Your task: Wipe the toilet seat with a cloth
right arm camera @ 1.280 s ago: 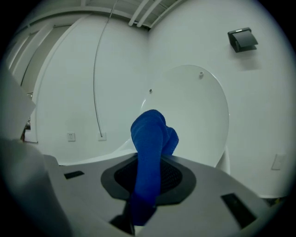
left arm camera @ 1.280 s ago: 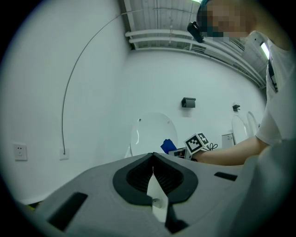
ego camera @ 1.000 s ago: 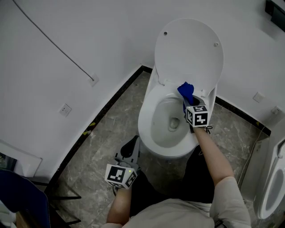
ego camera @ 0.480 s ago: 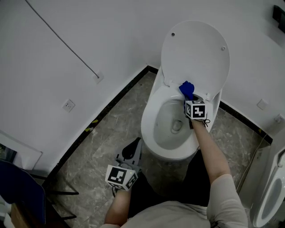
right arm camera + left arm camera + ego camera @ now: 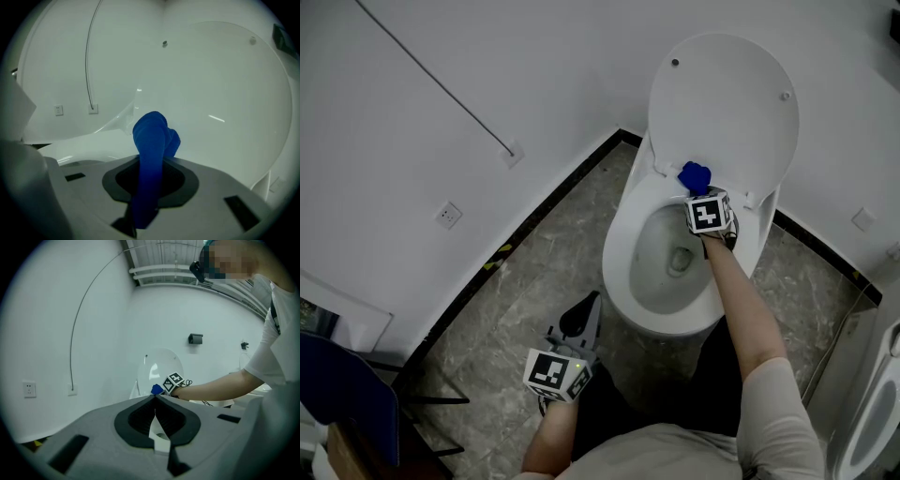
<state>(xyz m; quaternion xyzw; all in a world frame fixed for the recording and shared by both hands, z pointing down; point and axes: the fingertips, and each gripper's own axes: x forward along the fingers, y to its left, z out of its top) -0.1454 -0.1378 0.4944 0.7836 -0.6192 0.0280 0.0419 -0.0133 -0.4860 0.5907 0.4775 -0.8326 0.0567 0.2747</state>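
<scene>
A white toilet (image 5: 623, 281) stands against the wall with its lid (image 5: 724, 103) raised. My right gripper (image 5: 697, 187) is shut on a blue cloth (image 5: 695, 176), held at the back of the rim near the hinges; in the right gripper view the cloth (image 5: 152, 140) bunches up in front of the lid (image 5: 220, 89). My left gripper (image 5: 581, 319) hangs low over the floor, left of the bowl, its jaws closed with nothing between them. In the left gripper view the left gripper (image 5: 154, 397) points toward the toilet and the blue cloth (image 5: 156, 389).
Grey marble floor (image 5: 544, 253) with a black skirting along the white wall. A wall socket (image 5: 446, 216) and a thin cable (image 5: 441, 89) sit on the left wall. A second white fixture (image 5: 872, 403) is at the right edge; a dark chair (image 5: 347, 412) is at the lower left.
My right gripper has carried the blue cloth further back along the rim toward the hinges. The left gripper has stayed low beside the bowl.
</scene>
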